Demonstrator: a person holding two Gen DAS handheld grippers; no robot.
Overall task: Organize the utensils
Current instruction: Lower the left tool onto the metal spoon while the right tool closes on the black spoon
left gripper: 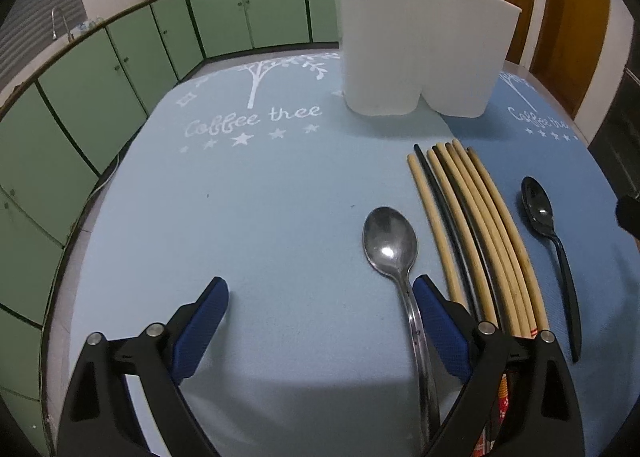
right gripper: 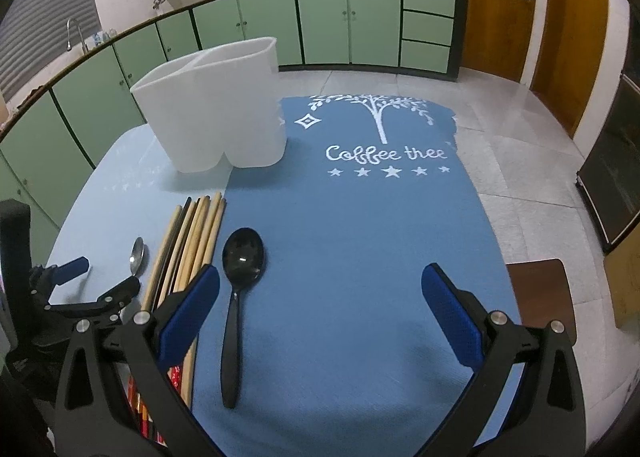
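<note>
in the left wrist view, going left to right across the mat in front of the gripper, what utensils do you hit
metal spoon → bundle of chopsticks → black spoon. The first lies on the light blue mat, the last on the darker blue mat; the white utensil holder stands farther back.

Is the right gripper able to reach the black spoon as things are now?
Probably yes. The right gripper is open, and the black spoon lies flat on the darker blue mat just inside its left finger, nothing covering it.
</note>
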